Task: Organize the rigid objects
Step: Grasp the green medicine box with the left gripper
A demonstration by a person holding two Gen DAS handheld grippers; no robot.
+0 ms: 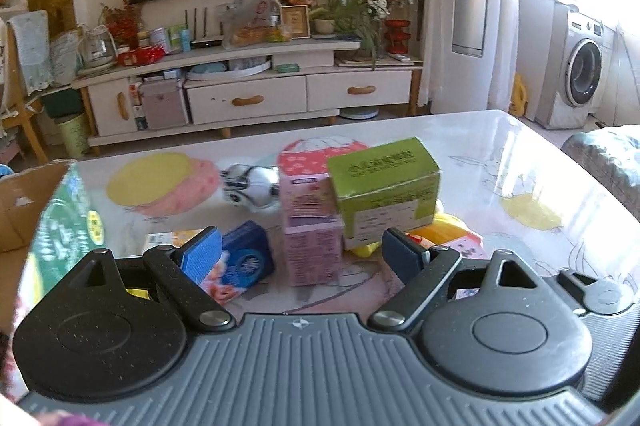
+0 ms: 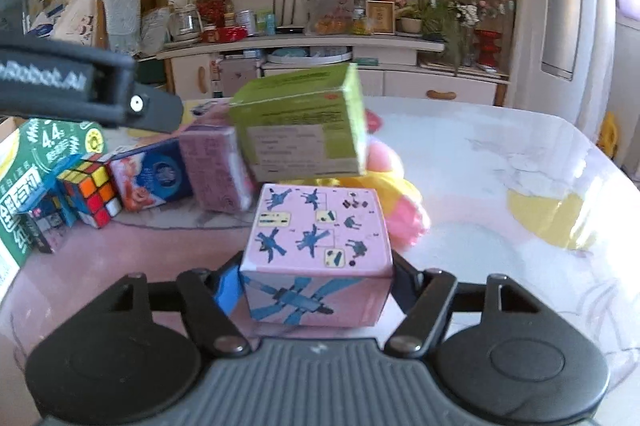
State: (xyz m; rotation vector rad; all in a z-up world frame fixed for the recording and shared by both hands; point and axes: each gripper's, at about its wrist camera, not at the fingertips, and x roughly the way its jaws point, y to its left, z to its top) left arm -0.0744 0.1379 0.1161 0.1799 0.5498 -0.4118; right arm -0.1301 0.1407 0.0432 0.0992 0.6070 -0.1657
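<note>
Right gripper (image 2: 316, 290) clamping pink box (image 2: 318, 258), left gripper (image 1: 302, 254) spread empty, glossy cartoon-print table (image 1: 500, 154), TV cabinet (image 1: 248, 98) behind.

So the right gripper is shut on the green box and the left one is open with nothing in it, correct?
Not quite. The right gripper is shut on the pink box with blue drawings, not the green box, which lies farther back, tilted on the pile; the right wrist view shows this. The left gripper is open with nothing in it, as you said.
</note>
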